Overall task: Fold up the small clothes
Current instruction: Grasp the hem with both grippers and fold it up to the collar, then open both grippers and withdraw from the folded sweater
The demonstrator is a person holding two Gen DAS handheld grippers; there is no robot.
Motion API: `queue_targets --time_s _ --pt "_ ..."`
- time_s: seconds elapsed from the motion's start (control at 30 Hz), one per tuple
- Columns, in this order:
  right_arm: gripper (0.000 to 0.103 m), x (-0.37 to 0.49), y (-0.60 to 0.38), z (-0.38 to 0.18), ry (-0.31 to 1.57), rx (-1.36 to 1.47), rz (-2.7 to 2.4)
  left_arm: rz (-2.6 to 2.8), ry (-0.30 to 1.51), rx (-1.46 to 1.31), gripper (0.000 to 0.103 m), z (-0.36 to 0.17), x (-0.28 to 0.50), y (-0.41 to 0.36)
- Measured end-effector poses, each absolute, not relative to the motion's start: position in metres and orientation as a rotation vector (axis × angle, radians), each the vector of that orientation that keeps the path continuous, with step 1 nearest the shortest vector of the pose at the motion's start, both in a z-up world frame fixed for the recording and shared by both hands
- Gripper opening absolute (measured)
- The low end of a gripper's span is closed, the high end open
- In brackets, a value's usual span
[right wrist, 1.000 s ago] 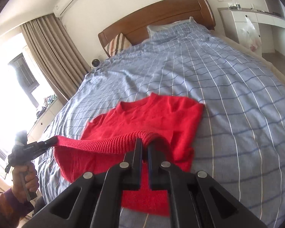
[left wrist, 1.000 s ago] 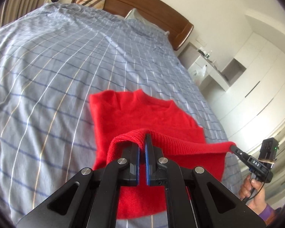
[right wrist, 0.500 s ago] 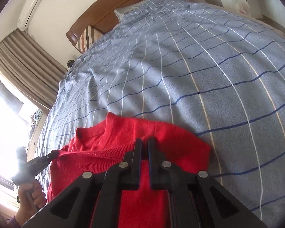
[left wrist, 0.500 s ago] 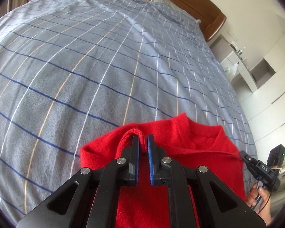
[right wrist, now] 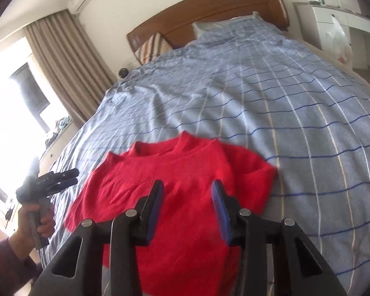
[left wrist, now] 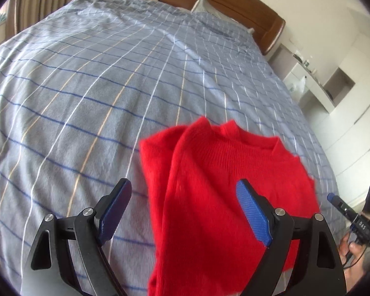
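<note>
The folded red sweater (left wrist: 224,187) lies flat on the blue checked bedspread (left wrist: 91,103), near its foot end, while the left gripper (left wrist: 182,209) and the right gripper (right wrist: 188,206) hover above it, both with jaws opening and nothing pinched between their pads.

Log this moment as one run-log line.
phase: fold release | left hand-held gripper: opening, nothing gripped | right hand-held gripper: opening, nothing gripped | red sweater: folded, lying on checked bedspread
</note>
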State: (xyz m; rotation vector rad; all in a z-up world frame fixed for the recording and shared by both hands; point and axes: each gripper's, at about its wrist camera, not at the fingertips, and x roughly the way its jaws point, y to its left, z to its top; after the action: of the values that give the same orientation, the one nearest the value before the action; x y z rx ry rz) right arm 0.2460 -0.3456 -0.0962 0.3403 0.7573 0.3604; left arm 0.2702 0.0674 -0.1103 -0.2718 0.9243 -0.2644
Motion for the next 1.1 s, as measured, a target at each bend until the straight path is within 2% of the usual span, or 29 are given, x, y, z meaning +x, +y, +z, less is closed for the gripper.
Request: queue_targets --time_s 0.17,0.3,0.33,0.67,0.9,1.1 --pt "0.048 0.194 -0.319 -0.146 0.913 0.205 0.329 -0.269 0.913 -0.121 0.090 -0.115 0.195 0.057" --pt "0.049 0.141 -0.319 -0.150 0.799 0.153 0.229 -0.240 0.890 -0.123 0.094 -0.118 0.156 0.058" --pt "0.052 0.130 -0.320 -0.147 0.778 0.159 0.201 -0.233 0.880 -0.130 0.094 -0.120 0.150 0.058" --pt "0.063 0.084 -0.314 -0.164 0.729 0.125 0.149 -0.152 0.824 -0.119 0.095 -0.162 0.140 0.046" --pt "0.066 0.074 -0.318 -0.173 0.695 0.157 0.154 -0.164 0.788 -0.035 0.101 -0.171 0.133 0.037" --pt "0.069 0.074 -0.313 -0.175 0.682 0.146 0.160 -0.174 0.796 -0.037 0.102 -0.173 0.133 0.036"
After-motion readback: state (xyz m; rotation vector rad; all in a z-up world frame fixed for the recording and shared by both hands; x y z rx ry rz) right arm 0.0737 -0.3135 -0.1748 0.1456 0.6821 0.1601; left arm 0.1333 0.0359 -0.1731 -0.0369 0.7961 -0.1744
